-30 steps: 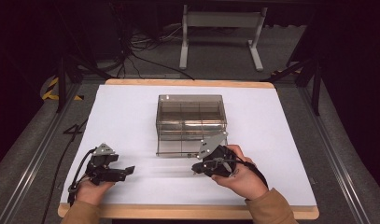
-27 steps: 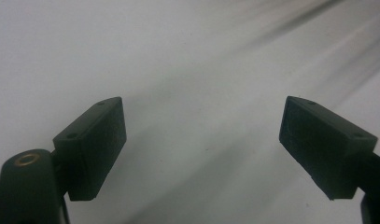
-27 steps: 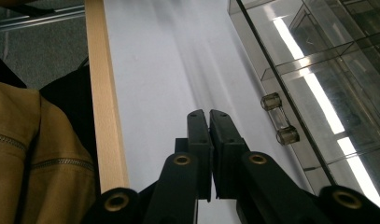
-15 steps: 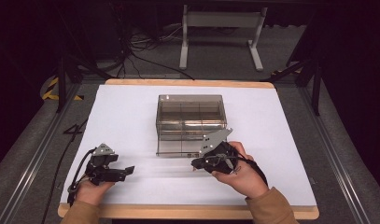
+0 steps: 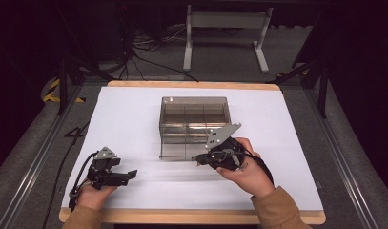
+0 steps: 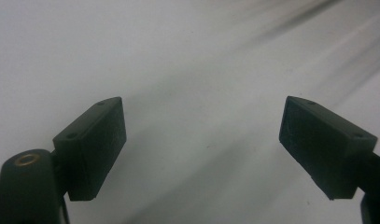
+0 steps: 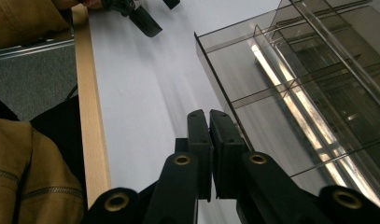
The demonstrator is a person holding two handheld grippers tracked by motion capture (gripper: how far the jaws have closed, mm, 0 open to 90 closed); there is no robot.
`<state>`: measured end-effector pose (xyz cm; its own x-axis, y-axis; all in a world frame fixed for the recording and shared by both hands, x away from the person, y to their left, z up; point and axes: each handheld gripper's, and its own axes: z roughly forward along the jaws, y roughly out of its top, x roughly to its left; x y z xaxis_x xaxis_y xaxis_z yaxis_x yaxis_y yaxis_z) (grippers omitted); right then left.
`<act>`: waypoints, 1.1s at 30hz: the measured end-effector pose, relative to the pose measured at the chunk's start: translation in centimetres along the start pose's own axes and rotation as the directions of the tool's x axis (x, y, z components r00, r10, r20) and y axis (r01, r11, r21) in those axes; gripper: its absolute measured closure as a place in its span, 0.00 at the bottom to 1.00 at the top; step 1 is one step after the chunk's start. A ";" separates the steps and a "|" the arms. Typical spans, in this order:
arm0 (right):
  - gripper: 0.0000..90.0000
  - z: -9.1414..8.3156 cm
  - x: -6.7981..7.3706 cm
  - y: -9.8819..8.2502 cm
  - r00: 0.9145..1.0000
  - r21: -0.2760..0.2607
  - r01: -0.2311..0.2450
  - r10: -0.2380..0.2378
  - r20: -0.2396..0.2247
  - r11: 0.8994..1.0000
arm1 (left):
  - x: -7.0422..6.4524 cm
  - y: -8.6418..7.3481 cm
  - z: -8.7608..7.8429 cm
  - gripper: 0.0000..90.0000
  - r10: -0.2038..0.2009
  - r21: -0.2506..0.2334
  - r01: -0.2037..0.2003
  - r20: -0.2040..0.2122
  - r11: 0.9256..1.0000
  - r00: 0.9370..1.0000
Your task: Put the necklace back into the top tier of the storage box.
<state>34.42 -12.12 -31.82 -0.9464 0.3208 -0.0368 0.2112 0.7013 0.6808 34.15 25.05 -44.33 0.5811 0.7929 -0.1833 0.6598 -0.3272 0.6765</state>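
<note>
A smoked clear plastic box [image 5: 194, 114] with inner compartments stands mid-table, and its low drawer [image 5: 182, 151] sticks out toward me. My right gripper [image 5: 199, 160] is shut with nothing between the jaws, its tip beside the drawer's front right part. In the right gripper view the shut jaws [image 7: 208, 116] lie right along the drawer's clear wall [image 7: 215, 79]. My left gripper [image 5: 131, 175] rests low at the table's front left, well clear of the box. Its fingers [image 6: 92, 144] stand wide open over bare white surface.
The white table [image 5: 287, 157] has a wooden front edge [image 5: 182, 217]. The left gripper [image 7: 145, 18] appears far off in the right gripper view. A white stand [image 5: 225, 28] and cables [image 5: 144, 52] lie on the floor beyond the table.
My right gripper has shifted slightly up and toward the box, its grey plate tilting higher. The left gripper has stayed put.
</note>
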 end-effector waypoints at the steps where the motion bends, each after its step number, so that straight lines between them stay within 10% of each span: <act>1: 0.98 -0.1 -0.1 0.1 1.000 -0.003 -0.001 0.001 -0.002 1.000 | 0.0 0.0 0.0 0.17 0.000 0.001 0.000 -0.002 1.000 1.000; 33: 0.98 0.4 -2.6 1.4 0.992 -0.044 -0.081 0.084 0.090 0.996 | 0.0 0.0 0.0 0.17 0.002 -0.002 -0.002 0.008 1.000 1.000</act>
<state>37.29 -11.72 -31.12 -0.8992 0.4351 -0.0452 0.2761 0.6446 0.7129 34.14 25.10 -44.35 0.5866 0.7878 -0.1876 0.6573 -0.3278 0.6786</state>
